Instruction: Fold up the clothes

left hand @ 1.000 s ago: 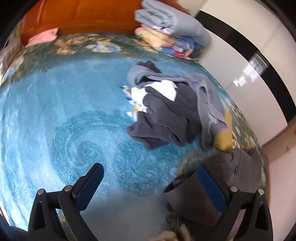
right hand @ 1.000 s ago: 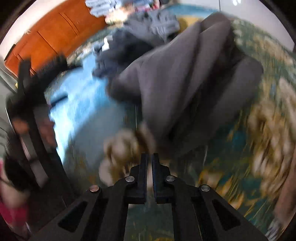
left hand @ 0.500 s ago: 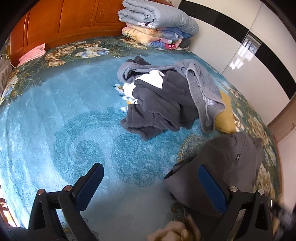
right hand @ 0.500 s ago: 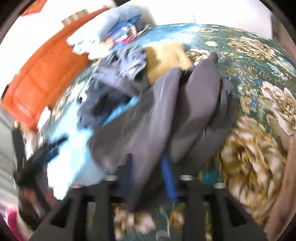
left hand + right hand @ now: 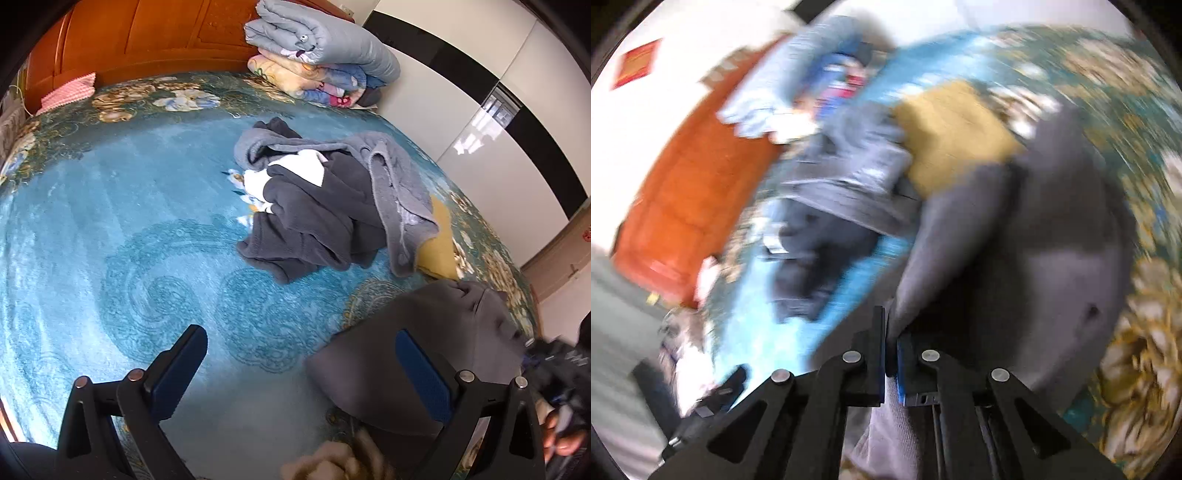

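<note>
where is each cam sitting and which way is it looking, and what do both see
Left wrist: rides the left claw, angled down across the blue bedspread toward the clothes pile, folded quilts and orange headboard; its open fingers and, far right, a hand show.
Right wrist: rides the right claw, blurred, angled down over the grey garment; its shut fingers pinch the garment's edge.
Shared: grey garment, clothes pile, yellow cloth, quilts, headboard.
</note>
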### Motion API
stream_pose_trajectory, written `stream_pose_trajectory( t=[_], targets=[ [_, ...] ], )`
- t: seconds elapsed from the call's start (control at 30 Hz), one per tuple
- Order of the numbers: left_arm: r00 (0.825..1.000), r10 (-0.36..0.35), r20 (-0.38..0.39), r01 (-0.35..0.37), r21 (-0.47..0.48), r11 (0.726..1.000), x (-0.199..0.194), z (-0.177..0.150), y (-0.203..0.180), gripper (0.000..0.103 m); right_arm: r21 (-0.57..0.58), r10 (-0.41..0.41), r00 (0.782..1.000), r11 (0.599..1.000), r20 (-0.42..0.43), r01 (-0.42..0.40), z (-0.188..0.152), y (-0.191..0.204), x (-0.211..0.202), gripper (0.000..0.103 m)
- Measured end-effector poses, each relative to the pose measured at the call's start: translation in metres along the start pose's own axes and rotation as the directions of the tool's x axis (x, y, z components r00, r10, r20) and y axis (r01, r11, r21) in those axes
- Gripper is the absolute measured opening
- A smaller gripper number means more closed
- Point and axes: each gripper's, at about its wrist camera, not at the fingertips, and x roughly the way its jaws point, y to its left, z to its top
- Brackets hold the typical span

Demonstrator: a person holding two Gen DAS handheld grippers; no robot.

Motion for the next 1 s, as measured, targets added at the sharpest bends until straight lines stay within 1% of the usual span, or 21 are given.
stream_pose_trajectory(
  t=[0.1,0.13,0.2,0.23,0.27,0.33,0.37,0.4,0.43,0.47,0.5,0.57,0.63,0.73,0.77,0.87,0.9,0.93,0.97,1.0],
  targets=[
    [0.999,-0.037,-0.029,0.037,-0.001,0.999,0.000,-0.001,-0.001,0.103,-0.082,0.073,0.997,0.994,-0.009,-0.073,0.001,0.026,-0.004,0.004],
    [0.998,-0.057,-0.037,0.057,0.001,0.998,0.000,-0.001,-0.002,0.103,-0.100,0.077,0.997,0.992,-0.018,-0.079,0.000,0.031,-0.003,0.004],
    [0.996,-0.069,-0.054,0.070,0.026,0.997,-0.002,-0.004,-0.006,0.103,-0.101,0.045,0.997,0.994,-0.055,-0.051,-0.003,0.030,0.008,0.004],
    [0.996,-0.069,-0.064,0.072,0.041,0.997,-0.002,-0.006,-0.009,0.103,-0.078,0.027,0.996,0.996,-0.081,-0.033,-0.005,0.022,0.015,0.005],
    [0.995,-0.068,-0.071,0.073,0.063,0.995,-0.003,-0.008,-0.013,0.103,-0.059,0.004,0.995,0.998,-0.100,-0.010,-0.008,0.015,0.020,0.007],
    [0.995,-0.064,-0.081,0.073,0.119,0.990,-0.003,-0.012,-0.024,0.103,-0.041,-0.032,0.994,0.999,-0.109,0.028,-0.013,0.004,0.022,0.008],
    [0.994,-0.061,-0.086,0.074,0.149,0.986,-0.004,-0.014,-0.030,0.103,-0.030,-0.035,0.994,0.999,-0.102,0.032,-0.014,-0.002,0.018,0.011],
    [0.994,-0.059,-0.091,0.075,0.180,0.981,-0.004,-0.017,-0.037,0.103,-0.018,-0.030,0.995,0.999,-0.093,0.029,-0.015,-0.007,0.014,0.017],
    [0.994,-0.058,-0.094,0.077,0.215,0.974,-0.005,-0.020,-0.044,0.103,-0.006,-0.025,0.997,1.000,-0.079,0.025,-0.016,-0.012,0.008,0.037],
    [0.994,-0.058,-0.094,0.081,0.254,0.964,-0.006,-0.024,-0.052,0.103,0.005,-0.021,0.998,1.000,-0.055,0.021,-0.017,-0.016,-0.001,0.052],
    [0.994,-0.058,-0.095,0.084,0.292,0.953,-0.007,-0.028,-0.061,0.103,0.017,-0.018,0.999,1.000,-0.028,0.018,-0.017,-0.021,-0.010,0.055],
    [0.993,-0.065,-0.096,0.096,0.358,0.929,-0.011,-0.036,-0.077,0.103,0.047,-0.025,1.000,0.999,0.012,0.025,-0.018,-0.031,-0.026,0.055],
    [0.991,-0.092,-0.099,0.125,0.399,0.908,-0.015,-0.044,-0.095,0.103,0.087,-0.049,0.998,0.995,0.036,0.046,-0.023,-0.046,-0.041,0.055],
    [0.986,-0.121,-0.113,0.160,0.469,0.869,-0.017,-0.058,-0.132,0.103,0.150,-0.068,0.996,0.987,0.054,0.060,-0.036,-0.068,-0.055,0.055],
    [0.987,-0.113,-0.112,0.154,0.495,0.855,-0.015,-0.063,-0.142,0.103,0.170,-0.074,0.996,0.983,0.056,0.063,-0.040,-0.074,-0.058,0.055],
    [0.996,-0.029,-0.083,0.072,0.585,0.808,-0.002,-0.074,-0.165,0.103,0.223,-0.088,0.995,0.972,0.050,0.074,-0.054,-0.090,-0.065,0.055],
    [0.997,-0.002,-0.071,0.045,0.613,0.789,0.002,-0.077,-0.172,0.103,0.232,-0.095,0.994,0.969,0.046,0.082,-0.059,-0.094,-0.068,0.055],
    [0.998,0.022,-0.061,0.021,0.630,0.776,0.007,-0.080,-0.176,0.103,0.241,-0.103,0.994,0.966,0.042,0.090,-0.063,-0.097,-0.071,0.055],
    [0.998,0.046,-0.054,-0.002,0.629,0.777,0.010,-0.080,-0.174,0.103,0.250,-0.110,0.993,0.963,0.037,0.097,-0.067,-0.101,-0.073,0.055],
    [0.996,0.071,-0.047,-0.026,0.621,0.784,0.014,-0.078,-0.171,0.102,0.258,-0.114,0.993,0.961,0.030,0.102,-0.072,-0.104,-0.074,0.055]
  ],
)
